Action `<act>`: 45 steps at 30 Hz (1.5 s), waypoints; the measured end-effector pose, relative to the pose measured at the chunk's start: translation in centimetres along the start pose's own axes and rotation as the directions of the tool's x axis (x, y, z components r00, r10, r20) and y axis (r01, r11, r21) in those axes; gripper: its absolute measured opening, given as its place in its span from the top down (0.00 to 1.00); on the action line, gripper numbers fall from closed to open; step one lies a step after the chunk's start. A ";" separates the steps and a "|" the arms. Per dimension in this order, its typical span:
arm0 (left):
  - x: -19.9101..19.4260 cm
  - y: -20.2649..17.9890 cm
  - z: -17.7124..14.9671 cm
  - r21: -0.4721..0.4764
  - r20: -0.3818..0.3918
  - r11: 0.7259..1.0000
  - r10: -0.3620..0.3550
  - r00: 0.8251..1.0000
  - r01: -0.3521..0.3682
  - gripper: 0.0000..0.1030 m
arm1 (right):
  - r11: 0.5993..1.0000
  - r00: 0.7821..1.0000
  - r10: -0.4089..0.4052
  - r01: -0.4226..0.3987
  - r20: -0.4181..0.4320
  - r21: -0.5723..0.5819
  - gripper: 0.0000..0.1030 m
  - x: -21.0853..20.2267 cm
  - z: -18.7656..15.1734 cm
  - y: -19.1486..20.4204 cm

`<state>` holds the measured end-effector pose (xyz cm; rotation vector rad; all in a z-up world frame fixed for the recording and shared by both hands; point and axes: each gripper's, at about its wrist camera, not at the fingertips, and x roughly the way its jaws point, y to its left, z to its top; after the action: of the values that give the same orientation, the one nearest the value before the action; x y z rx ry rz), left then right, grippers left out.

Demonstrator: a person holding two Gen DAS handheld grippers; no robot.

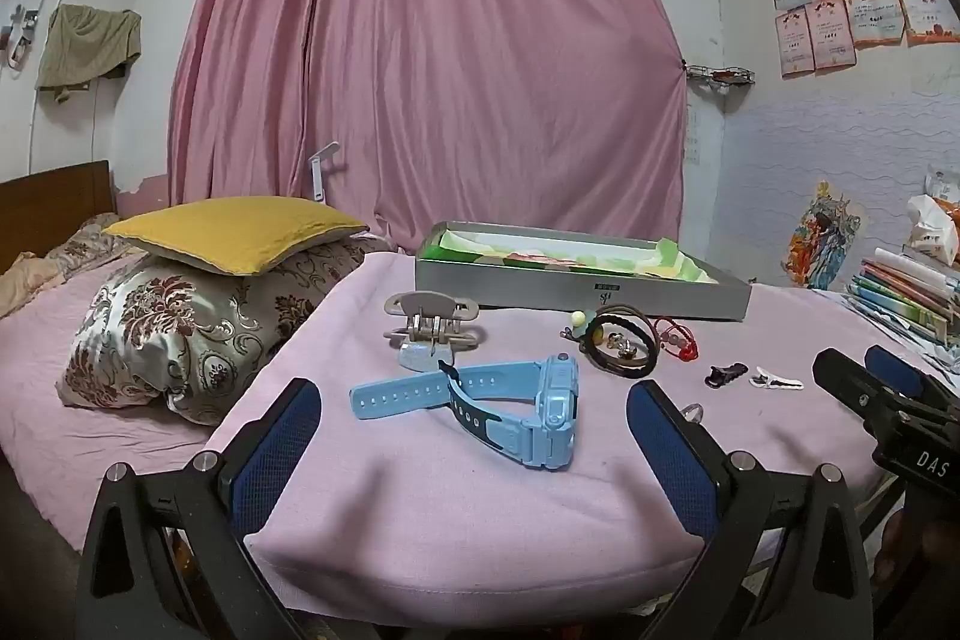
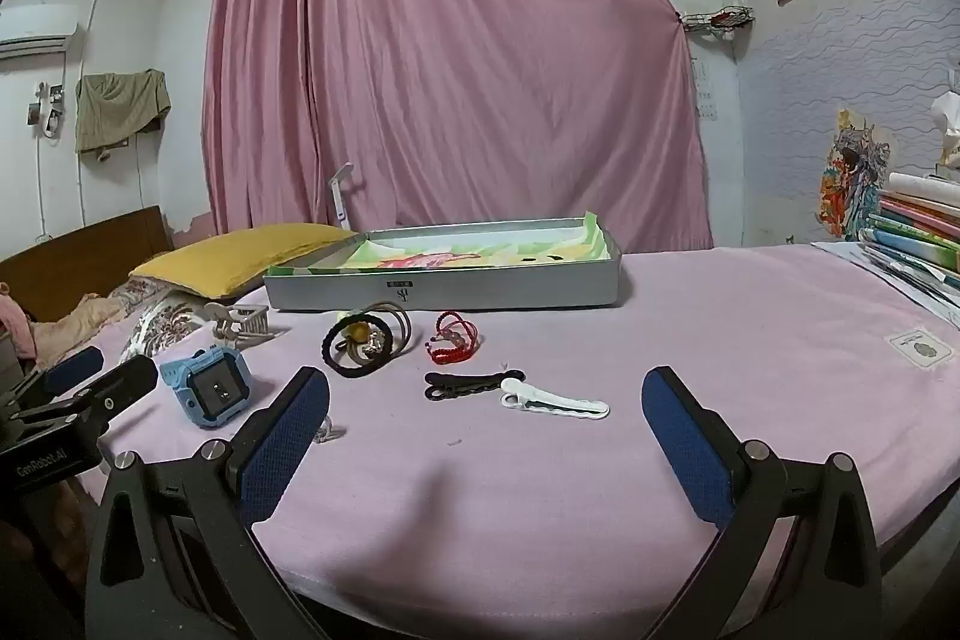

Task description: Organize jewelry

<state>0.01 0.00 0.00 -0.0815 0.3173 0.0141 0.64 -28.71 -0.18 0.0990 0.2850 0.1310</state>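
A blue watch (image 1: 510,403) lies on the pink cloth just beyond my open, empty left gripper (image 1: 474,430); it shows in the right wrist view (image 2: 210,385) too. Behind it lie a grey claw hair clip (image 1: 429,322), black and brown hair ties (image 1: 621,343), a red bracelet (image 1: 678,337), a black clip (image 1: 726,375) and a white clip (image 1: 777,381). My right gripper (image 2: 486,421) is open and empty, just short of the black clip (image 2: 471,382) and white clip (image 2: 555,403). The hair ties (image 2: 366,340) and red bracelet (image 2: 453,340) lie before the grey open box (image 2: 444,289).
The grey box (image 1: 576,289) sits at the back of the cloth. A yellow cushion (image 1: 234,232) and a patterned pillow (image 1: 180,334) lie to the left. A stack of books (image 2: 918,232) stands at the right. A pink curtain (image 2: 456,58) hangs behind.
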 end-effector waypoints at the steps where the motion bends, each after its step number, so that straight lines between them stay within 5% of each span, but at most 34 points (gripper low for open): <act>1: 0.0 0.0 0.0 0.000 0.001 1.000 -0.001 1.000 0.001 0.01 | 1.000 1.000 0.001 -0.001 -0.003 0.001 0.01 0.0 0.0 0.0; 45: 0.0 0.0 0.0 0.003 -0.003 1.000 0.001 1.000 -0.001 0.01 | 1.000 1.000 0.009 -0.009 -0.020 0.009 0.01 0.4 0.2 0.0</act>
<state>0.00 0.00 0.01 -0.0787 0.3201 0.0142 1.06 -28.72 -0.10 0.1075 0.3050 0.1401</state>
